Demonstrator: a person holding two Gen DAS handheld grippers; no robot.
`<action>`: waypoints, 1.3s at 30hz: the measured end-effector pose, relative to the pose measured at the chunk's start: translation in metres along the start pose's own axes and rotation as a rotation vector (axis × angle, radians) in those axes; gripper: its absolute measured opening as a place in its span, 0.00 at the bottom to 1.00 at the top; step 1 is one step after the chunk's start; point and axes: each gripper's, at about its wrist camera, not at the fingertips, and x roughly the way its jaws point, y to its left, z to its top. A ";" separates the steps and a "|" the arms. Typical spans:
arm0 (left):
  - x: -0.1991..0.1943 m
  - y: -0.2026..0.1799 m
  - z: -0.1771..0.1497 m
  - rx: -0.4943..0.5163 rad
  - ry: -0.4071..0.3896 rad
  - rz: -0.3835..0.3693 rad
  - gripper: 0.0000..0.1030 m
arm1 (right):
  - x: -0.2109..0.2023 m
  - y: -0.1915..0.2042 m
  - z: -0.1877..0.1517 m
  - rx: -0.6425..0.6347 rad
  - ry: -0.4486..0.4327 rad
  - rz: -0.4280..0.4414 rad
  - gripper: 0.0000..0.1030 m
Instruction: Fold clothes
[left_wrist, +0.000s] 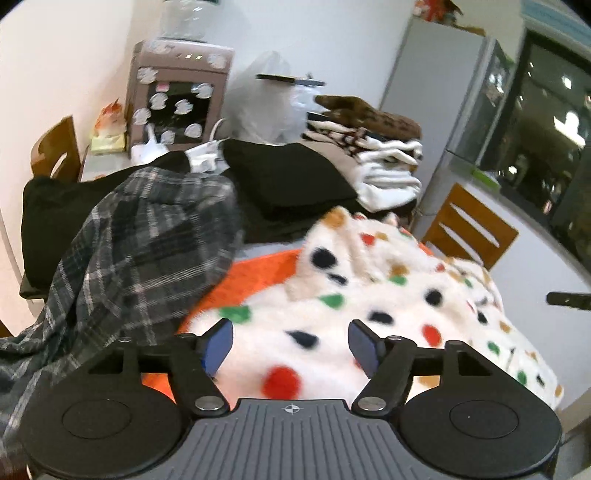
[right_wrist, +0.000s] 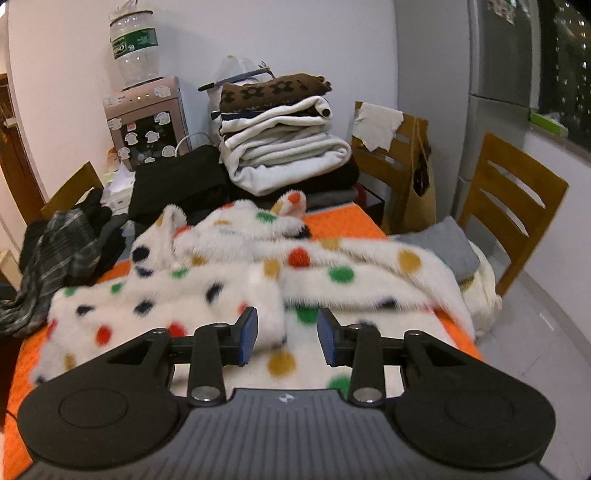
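Observation:
A white fluffy garment with coloured dots (left_wrist: 354, 295) lies spread and partly bunched on the orange table cover (left_wrist: 266, 269). It also shows in the right wrist view (right_wrist: 258, 273), with a sleeve stretched to the right. My left gripper (left_wrist: 291, 345) is open just above the garment's near part, holding nothing. My right gripper (right_wrist: 287, 334) is open over the garment's near edge, with a fold of fabric by the left pad (right_wrist: 248, 334); it grips nothing.
A grey plaid garment (left_wrist: 140, 243) and black clothes (left_wrist: 288, 177) lie at the left and back. A stack of folded clothes (right_wrist: 280, 147) stands at the far end. Wooden chairs (right_wrist: 509, 199) stand to the right. A water dispenser (right_wrist: 144, 118) is at the back.

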 end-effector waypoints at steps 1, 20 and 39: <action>-0.004 -0.012 -0.004 0.022 -0.003 0.000 0.76 | -0.011 -0.003 -0.007 0.006 0.003 0.007 0.40; -0.019 -0.224 -0.078 -0.126 -0.090 0.144 0.94 | -0.089 -0.153 -0.080 -0.098 0.070 0.181 0.45; 0.101 -0.336 -0.064 -0.167 -0.123 0.239 0.94 | 0.084 -0.288 0.021 -0.298 0.195 0.237 0.46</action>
